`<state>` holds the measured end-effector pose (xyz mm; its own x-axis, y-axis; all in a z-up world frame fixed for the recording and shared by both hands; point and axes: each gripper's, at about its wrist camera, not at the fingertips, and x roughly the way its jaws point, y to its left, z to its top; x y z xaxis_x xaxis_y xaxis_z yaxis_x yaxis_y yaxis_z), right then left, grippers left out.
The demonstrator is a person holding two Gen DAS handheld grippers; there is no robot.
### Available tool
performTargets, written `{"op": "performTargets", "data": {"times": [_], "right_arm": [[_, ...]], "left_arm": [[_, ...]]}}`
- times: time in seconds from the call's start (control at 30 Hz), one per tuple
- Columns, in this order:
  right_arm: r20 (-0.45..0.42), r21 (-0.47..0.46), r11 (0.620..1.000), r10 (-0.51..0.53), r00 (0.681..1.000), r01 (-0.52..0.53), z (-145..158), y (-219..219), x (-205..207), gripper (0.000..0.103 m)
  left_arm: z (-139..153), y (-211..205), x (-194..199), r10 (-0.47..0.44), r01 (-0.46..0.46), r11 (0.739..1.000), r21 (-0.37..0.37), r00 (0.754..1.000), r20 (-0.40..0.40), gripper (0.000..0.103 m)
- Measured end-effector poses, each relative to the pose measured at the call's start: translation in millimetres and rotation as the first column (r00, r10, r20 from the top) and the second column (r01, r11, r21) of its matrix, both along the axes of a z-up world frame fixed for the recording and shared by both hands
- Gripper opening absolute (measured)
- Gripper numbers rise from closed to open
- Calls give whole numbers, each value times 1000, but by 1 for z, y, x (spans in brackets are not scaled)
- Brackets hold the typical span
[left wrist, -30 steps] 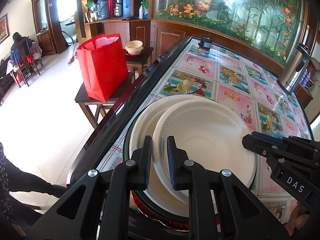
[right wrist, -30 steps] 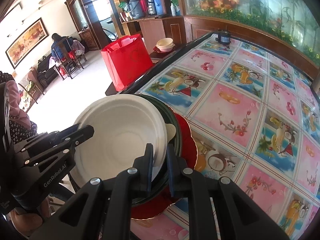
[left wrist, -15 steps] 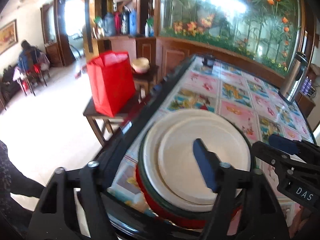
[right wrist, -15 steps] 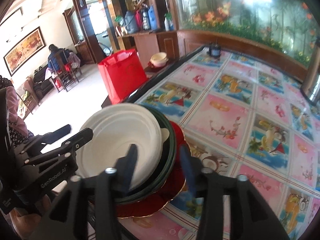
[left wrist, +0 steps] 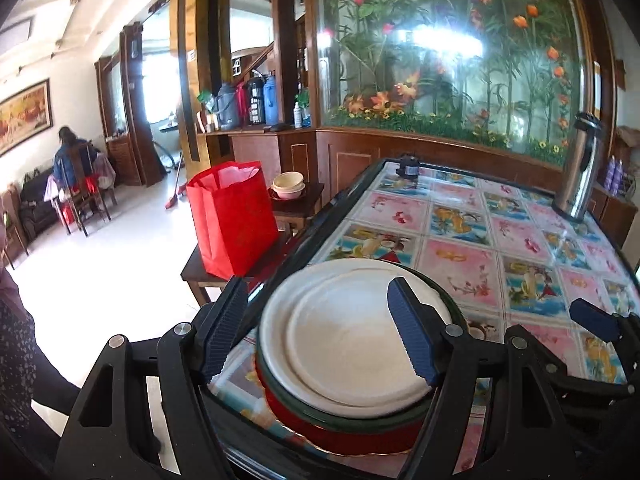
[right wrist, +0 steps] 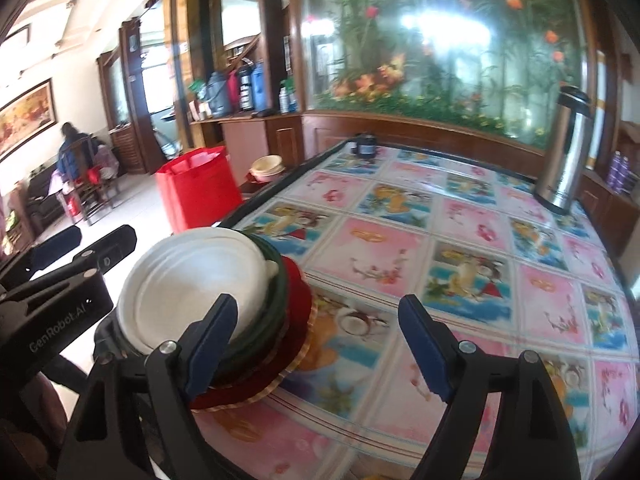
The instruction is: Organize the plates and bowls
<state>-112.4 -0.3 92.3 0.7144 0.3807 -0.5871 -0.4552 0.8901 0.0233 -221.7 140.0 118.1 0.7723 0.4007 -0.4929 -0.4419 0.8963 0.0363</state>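
Note:
A stack stands at the near left corner of the table: a white plate [left wrist: 344, 336] on top, a dark green plate [left wrist: 372, 420] under it and a red plate [left wrist: 352, 438] at the bottom. The stack shows in the right wrist view too, white plate [right wrist: 192, 284], green plate [right wrist: 276, 300], red plate [right wrist: 298, 300]. My left gripper [left wrist: 316, 332] is open and empty, jaws wide apart just above and in front of the stack. My right gripper [right wrist: 316, 340] is open and empty, just right of the stack, above the table.
The table [right wrist: 440, 256] has a colourful tiled cloth. A steel thermos [left wrist: 578, 168] stands at its far right, a small dark jar [left wrist: 407, 168] at the far edge. Left of the table, a red bag [left wrist: 232, 220] and stacked bowls [left wrist: 288, 186] sit on low wooden tables.
Both grippers were shut on the white plate's rim; they have opened, let it go onto the stack, and pulled back and up.

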Motion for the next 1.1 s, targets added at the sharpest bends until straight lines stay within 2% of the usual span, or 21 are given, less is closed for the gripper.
{"op": "performTargets", "data": {"times": [0.17, 0.3, 0.43, 1.1], "right_arm": [[-33, -5, 998, -60, 998, 60, -14, -18, 0, 83], [-35, -11, 997, -81, 996, 81, -19, -26, -1, 83], [-39, -10, 996, -89, 995, 89, -20, -28, -1, 83], [-53, -15, 998, -61, 997, 61, -23, -20, -1, 83]], "left_arm": [[-9, -15, 2, -74, 73, 994, -75, 997, -7, 73], [-13, -29, 5, -98, 97, 994, -50, 995, -24, 73], [-14, -32, 6, -123, 121, 990, -68, 992, -25, 73], [-17, -27, 7, -118, 116, 991, -71, 993, -29, 73]]}}
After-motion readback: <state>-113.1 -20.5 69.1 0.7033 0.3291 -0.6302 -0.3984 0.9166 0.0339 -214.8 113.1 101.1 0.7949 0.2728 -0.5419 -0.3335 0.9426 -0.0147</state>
